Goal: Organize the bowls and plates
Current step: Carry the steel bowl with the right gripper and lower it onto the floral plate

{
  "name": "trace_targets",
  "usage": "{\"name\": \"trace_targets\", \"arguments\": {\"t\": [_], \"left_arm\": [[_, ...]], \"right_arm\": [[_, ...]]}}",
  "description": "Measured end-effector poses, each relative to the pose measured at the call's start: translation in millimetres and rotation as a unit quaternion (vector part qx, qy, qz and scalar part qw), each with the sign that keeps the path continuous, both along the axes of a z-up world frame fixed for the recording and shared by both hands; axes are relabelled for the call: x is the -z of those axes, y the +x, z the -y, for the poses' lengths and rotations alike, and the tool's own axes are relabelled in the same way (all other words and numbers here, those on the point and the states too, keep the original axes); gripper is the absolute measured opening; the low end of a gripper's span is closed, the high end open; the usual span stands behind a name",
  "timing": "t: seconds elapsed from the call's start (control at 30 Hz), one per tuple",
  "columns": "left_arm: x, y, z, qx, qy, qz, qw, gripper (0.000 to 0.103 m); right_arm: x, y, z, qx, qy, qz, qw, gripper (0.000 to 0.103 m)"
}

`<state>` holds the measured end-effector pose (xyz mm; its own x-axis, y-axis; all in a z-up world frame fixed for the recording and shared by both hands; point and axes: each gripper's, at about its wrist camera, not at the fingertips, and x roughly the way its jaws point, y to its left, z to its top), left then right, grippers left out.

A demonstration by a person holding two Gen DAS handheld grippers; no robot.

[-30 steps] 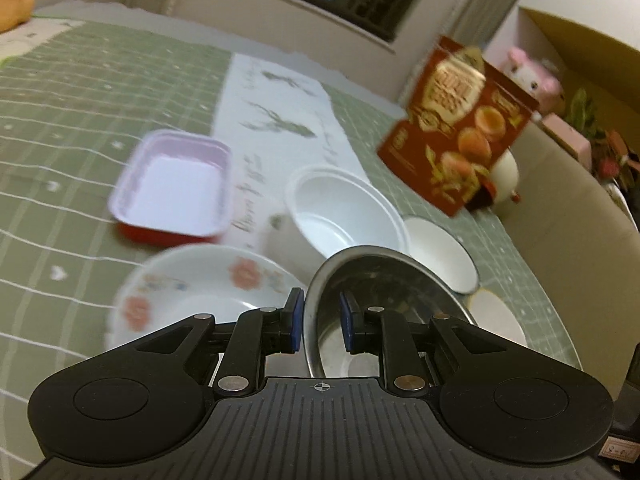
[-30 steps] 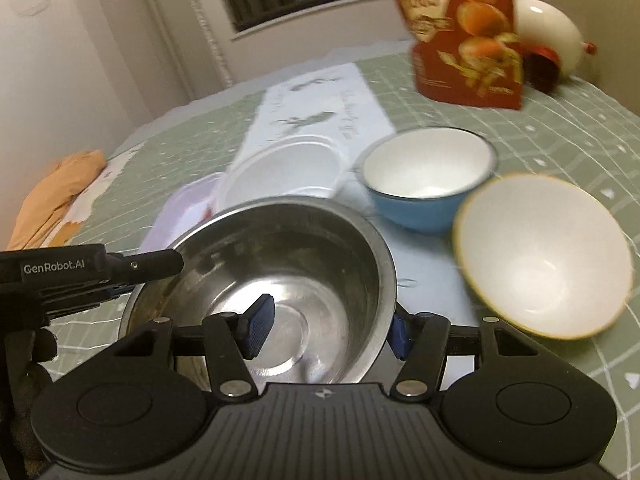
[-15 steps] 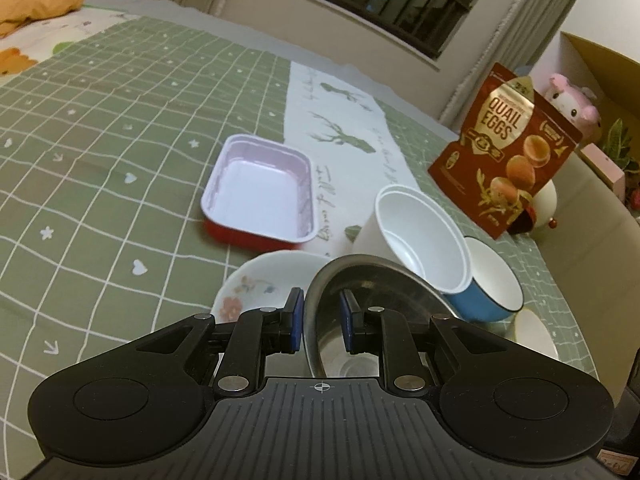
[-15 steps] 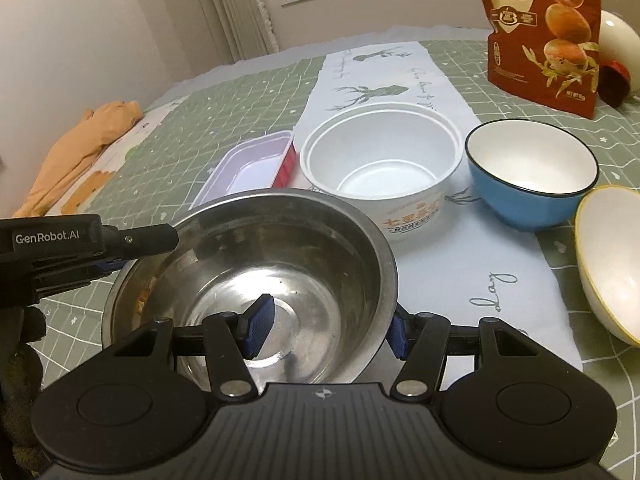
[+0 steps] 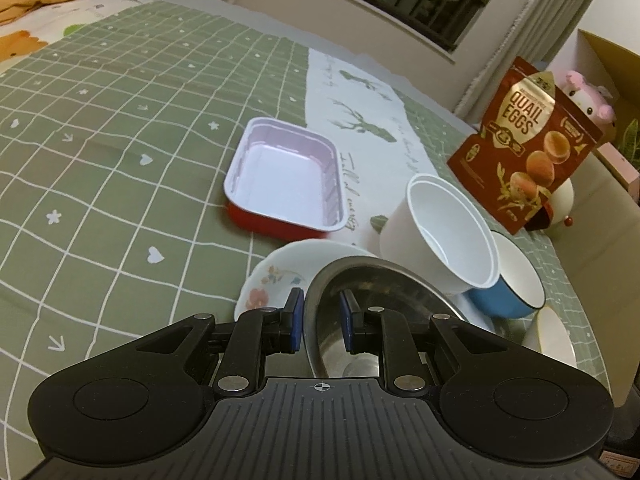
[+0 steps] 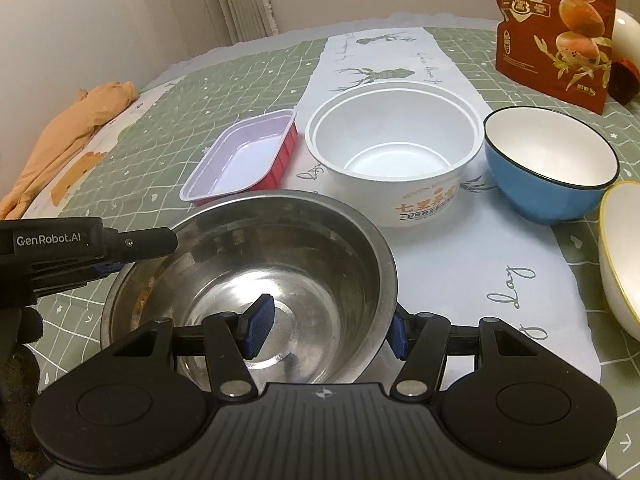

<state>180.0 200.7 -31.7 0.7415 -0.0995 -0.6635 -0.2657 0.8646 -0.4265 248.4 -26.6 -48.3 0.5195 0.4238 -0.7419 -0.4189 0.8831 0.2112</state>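
Steel bowl (image 6: 256, 272): nearest of all the dishes, over the green checked cloth (image 5: 100, 168), partly above the floral plate (image 5: 276, 276); whether lifted or resting cannot be told.
Left gripper (image 5: 319, 320): narrow gap, one blue pad each side of the bowl's rim wall; looks pinched on it, though contact is hard to confirm.
Right gripper (image 6: 326, 330): spread wide, astride the opposite rim, one pad inside the bowl and one outside, neither clearly touching metal.
Grip advice: close right side squarely on the rim before moving; keep both holds level so the slick steel does not twist out.
Neighbours: white paper bowl (image 6: 394, 152) just beyond, blue bowl (image 6: 550, 164) beside it, yellow-rimmed bowl (image 6: 620, 256) at the right edge, red tray (image 6: 244, 156) to the left.
Likely aim: setting or nesting the bowl with the others, probably onto the plate; lower straight, avoid clipping the paper bowl.
Backdrop: quail-egg pouch (image 5: 524, 140) standing behind.
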Motion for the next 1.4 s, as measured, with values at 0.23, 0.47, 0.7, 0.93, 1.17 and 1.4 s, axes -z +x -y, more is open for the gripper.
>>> {"name": "trace_targets", "arguments": {"t": [0.23, 0.47, 0.7, 0.93, 1.17, 1.4], "left_arm": [[4, 0, -3, -0.004, 0.016, -0.005, 0.9999, 0.021], [13, 3, -10, -0.016, 0.021, -0.015, 0.9996, 0.020], [11, 2, -14, -0.024, 0.023, -0.001, 0.9994, 0.020], [5, 3, -15, -0.030, 0.054, 0.010, 0.9980, 0.021], [13, 7, -16, -0.029, 0.054, 0.004, 0.9981, 0.029], [15, 10, -9, 0.013, 0.066, -0.004, 0.9977, 0.029]], "right_arm": [[4, 3, -9, -0.008, -0.007, 0.000, 1.000, 0.059], [9, 5, -20, -0.018, -0.014, 0.006, 1.000, 0.059], [11, 4, -22, -0.021, -0.013, 0.010, 1.000, 0.059], [2, 5, -9, -0.003, 0.008, 0.030, 1.000, 0.060], [9, 18, -1, 0.025, 0.007, 0.023, 0.999, 0.060], [28, 28, -1, 0.034, 0.016, -0.024, 0.999, 0.060]]}}
